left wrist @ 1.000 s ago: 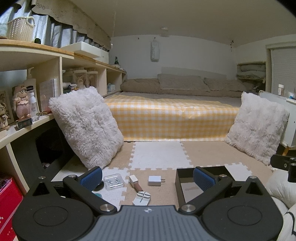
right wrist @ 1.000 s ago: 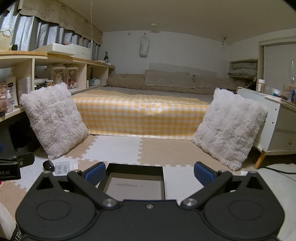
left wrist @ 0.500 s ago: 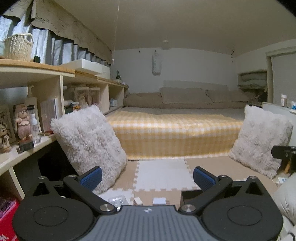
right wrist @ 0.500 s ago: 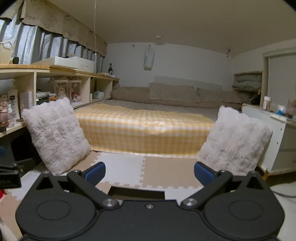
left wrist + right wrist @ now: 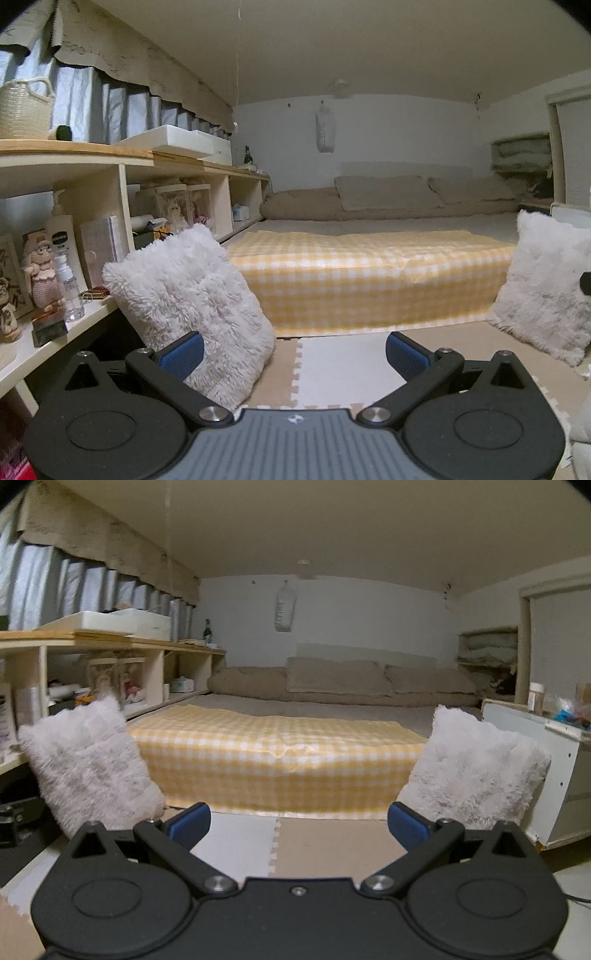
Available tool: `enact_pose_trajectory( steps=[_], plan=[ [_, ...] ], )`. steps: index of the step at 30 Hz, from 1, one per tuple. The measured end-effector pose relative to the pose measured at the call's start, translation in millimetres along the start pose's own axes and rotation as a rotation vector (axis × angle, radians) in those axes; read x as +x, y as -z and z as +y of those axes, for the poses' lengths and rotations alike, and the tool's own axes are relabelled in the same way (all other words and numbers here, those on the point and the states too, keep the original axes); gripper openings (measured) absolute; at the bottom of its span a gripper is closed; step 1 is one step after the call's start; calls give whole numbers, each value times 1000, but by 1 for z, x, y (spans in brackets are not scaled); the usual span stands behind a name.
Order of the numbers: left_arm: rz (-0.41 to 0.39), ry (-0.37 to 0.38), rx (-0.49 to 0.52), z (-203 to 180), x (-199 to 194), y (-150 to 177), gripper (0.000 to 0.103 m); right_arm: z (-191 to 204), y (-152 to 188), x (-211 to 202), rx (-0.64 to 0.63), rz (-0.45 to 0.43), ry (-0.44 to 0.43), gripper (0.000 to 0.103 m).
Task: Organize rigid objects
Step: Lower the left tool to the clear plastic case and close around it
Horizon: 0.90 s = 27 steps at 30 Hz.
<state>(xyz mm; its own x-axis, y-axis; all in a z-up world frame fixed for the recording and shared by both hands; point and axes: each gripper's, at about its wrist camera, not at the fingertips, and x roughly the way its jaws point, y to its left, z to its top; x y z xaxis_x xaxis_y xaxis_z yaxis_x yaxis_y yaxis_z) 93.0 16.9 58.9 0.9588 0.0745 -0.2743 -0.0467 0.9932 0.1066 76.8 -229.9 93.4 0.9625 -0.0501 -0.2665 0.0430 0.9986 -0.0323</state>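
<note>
My left gripper point(image 5: 294, 354) is open and empty, its blue pads wide apart, raised and pointing level across the room. My right gripper point(image 5: 298, 825) is also open and empty, held level. The small floor items and the black tray are hidden below both views. Both views look over foam floor mats point(image 5: 343, 369) toward a bed with a yellow checked cover point(image 5: 369, 273).
A fluffy white cushion point(image 5: 192, 306) leans against the left shelf unit point(image 5: 110, 177), which holds bottles, figurines and boxes. A second white cushion point(image 5: 476, 768) leans on a white cabinet point(image 5: 554, 775) at right. A piece of the right gripper shows at the left view's right edge point(image 5: 585, 284).
Both grippers have tilted and lifted upward. The charger, clear box, other small items and the black tray have dropped out of both views. Both jaws stayed open.
</note>
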Motion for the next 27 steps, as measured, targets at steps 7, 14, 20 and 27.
enact_pose_trajectory(
  steps=[7, 14, 20, 27],
  plan=[
    [107, 37, 42, 2, 49, 7, 103, -14, 17, 55, 15, 67, 14, 103],
    [234, 41, -43, 21, 103, 28, 103, -22, 49, 106, 31, 168, 87, 103],
    [373, 34, -163, 47, 151, 51, 103, -33, 79, 136, 45, 294, 79, 103],
    [477, 13, -349, 76, 197, 70, 93, -49, 108, 163, 128, 444, 6, 91]
  ],
)
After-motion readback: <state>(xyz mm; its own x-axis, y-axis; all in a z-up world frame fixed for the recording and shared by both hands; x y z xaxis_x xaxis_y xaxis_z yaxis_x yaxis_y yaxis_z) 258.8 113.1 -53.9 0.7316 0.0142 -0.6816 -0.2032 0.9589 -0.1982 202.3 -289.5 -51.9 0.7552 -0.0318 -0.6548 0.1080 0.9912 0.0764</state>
